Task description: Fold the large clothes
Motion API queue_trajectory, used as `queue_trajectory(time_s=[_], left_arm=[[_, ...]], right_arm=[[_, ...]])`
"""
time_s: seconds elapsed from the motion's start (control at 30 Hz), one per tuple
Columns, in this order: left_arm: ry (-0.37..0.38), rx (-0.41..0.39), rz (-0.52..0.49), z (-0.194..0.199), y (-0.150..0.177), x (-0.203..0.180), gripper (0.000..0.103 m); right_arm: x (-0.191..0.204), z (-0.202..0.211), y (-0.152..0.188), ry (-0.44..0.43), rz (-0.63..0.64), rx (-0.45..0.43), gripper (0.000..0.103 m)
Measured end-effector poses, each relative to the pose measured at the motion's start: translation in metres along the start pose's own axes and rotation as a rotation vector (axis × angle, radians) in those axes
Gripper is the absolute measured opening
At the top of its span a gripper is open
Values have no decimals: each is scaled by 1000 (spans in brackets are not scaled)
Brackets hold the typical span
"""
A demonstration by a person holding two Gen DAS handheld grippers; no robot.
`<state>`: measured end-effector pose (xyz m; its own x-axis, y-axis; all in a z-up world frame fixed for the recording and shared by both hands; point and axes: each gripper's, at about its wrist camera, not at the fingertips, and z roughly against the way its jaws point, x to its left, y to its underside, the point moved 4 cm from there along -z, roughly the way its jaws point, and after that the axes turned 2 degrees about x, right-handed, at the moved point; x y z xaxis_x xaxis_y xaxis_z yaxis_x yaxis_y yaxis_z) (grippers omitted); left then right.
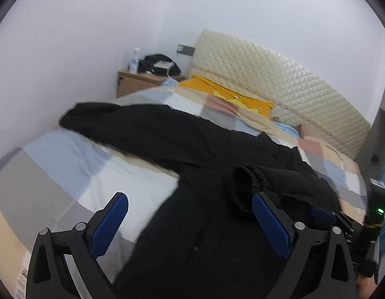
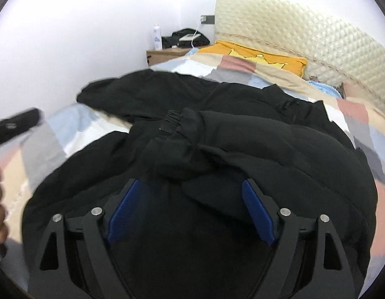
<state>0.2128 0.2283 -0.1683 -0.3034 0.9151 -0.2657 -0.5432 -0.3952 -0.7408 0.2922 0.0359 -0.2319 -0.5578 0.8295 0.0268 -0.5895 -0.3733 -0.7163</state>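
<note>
Jacket (image 2: pixel 217 134), black and bulky, lies spread across the patchwork bedspread (image 1: pixel 75 164) of the bed, filling the middle and lower part of both views. In your right wrist view one sleeve (image 2: pixel 200 144) is folded over the body of the jacket, its gathered cuff (image 2: pixel 173 119) pointing toward the upper left of the frame. In your left wrist view the other sleeve (image 1: pixel 112 122) stretches out toward the left of the frame, over the edge of the bedspread.

Your left hand-held gripper (image 1: pixel 190 214) hovers over the jacket's lower part with its blue-padded fingers wide apart and nothing between them. Your right hand-held gripper (image 2: pixel 190 199) is likewise spread wide above the jacket, just below the folded sleeve, gripping nothing.

At the top of the frame an orange pillow (image 2: pixel 262 57) lies against the quilted cream headboard (image 2: pixel 304 27). Left of it stands a wooden nightstand (image 1: pixel 135 82) with a white bottle (image 1: pixel 134 59) and a dark bag (image 1: pixel 158 63) on it.
</note>
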Motion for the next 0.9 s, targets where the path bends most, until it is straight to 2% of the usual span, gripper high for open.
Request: queue_trajectory(time_s=[0.1, 0.27, 0.37, 0.47, 0.53, 0.63, 0.73, 0.9], left_arm=[[68, 46, 19, -8, 1, -7, 101], [109, 83, -1, -19, -1, -25, 101], [145, 103, -13, -29, -4, -40, 101], [179, 123, -22, -45, -4, -59, 101], [170, 137, -50, -57, -3, -71, 101], [168, 188, -71, -83, 1, -86, 101], [161, 215, -78, -102, -3, -95, 99], [230, 253, -11, -132, -18, -97, 99]], right_arm=[[-29, 29, 11, 3, -68, -18, 84], [-108, 90, 32, 25, -326, -113, 84], [-149, 107, 45, 39, -467, -126, 84], [-187, 109, 58, 24, -634, -116, 84], [-210, 107, 67, 0, -732, -109, 84], [-236, 99, 81, 15, -832, -84, 84], [-254, 82, 92, -54, -948, -68, 84], [-268, 52, 109, -163, -1068, -35, 84]])
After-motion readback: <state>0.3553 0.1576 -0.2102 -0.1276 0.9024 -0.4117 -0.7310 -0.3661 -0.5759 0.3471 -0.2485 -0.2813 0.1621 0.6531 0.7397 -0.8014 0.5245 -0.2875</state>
